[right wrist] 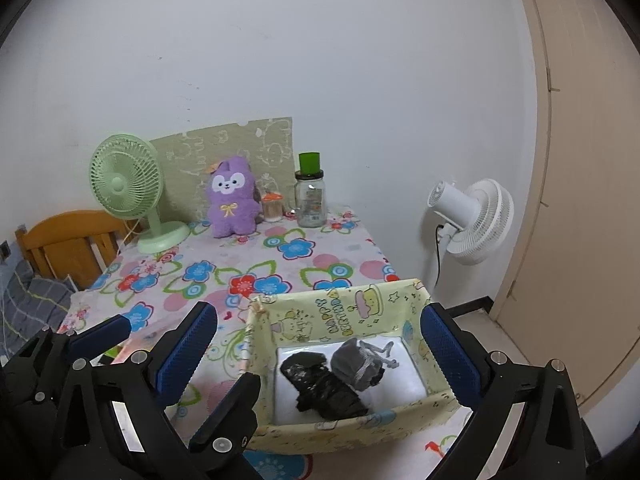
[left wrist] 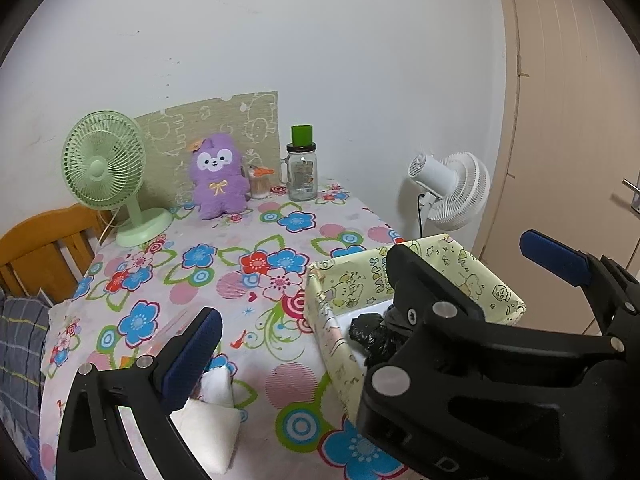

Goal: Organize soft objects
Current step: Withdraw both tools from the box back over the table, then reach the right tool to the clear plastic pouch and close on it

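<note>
A pale yellow cartoon-print box [right wrist: 344, 316] stands at the table's near right; it also shows in the left wrist view [left wrist: 344, 292]. Inside lie a black crumpled bag [right wrist: 320, 388] and a grey drawstring pouch [right wrist: 356, 364]. My right gripper [right wrist: 320, 356] is open and empty, its fingers straddling the box from above. My left gripper [left wrist: 376, 296] is open and empty to the left of the box, low over the table. A white folded cloth [left wrist: 212, 420] lies just under its left finger [left wrist: 192, 360]. A purple plush toy [right wrist: 232, 204] sits at the back.
A green desk fan [right wrist: 128, 192], a small jar of cotton swabs [right wrist: 273, 208] and a glass jar with a green lid [right wrist: 310, 192] stand along the wall. A white floor fan [right wrist: 476, 220] stands right of the table. A wooden headboard [right wrist: 64, 244] is at the left.
</note>
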The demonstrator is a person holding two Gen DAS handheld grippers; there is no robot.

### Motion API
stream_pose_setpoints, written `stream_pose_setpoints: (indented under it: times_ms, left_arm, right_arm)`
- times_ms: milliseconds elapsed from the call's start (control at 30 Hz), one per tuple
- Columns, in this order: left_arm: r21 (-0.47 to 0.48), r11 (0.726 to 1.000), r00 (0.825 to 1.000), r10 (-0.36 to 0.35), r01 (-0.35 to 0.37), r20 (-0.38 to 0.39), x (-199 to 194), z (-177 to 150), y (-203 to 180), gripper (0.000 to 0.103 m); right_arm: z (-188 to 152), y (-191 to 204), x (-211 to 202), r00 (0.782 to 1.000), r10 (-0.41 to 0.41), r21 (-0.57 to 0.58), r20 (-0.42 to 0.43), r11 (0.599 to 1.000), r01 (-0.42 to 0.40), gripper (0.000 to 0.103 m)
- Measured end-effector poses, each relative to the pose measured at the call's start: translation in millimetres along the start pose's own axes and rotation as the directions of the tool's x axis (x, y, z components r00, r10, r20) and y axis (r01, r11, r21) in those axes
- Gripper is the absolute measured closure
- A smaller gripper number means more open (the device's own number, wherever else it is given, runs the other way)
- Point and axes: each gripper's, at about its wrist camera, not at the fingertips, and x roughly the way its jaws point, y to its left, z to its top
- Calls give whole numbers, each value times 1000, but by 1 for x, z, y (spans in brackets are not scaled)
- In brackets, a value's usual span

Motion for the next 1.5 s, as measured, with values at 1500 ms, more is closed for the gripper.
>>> stream_pose_setpoints:
  times_ms: [1500]
  left_arm:
    - [-80, 989, 993, 121, -121, -8, 0, -45, 125, 0]
  right_arm:
    - [-28, 130, 35, 986, 164, -75, -42, 983, -167, 0]
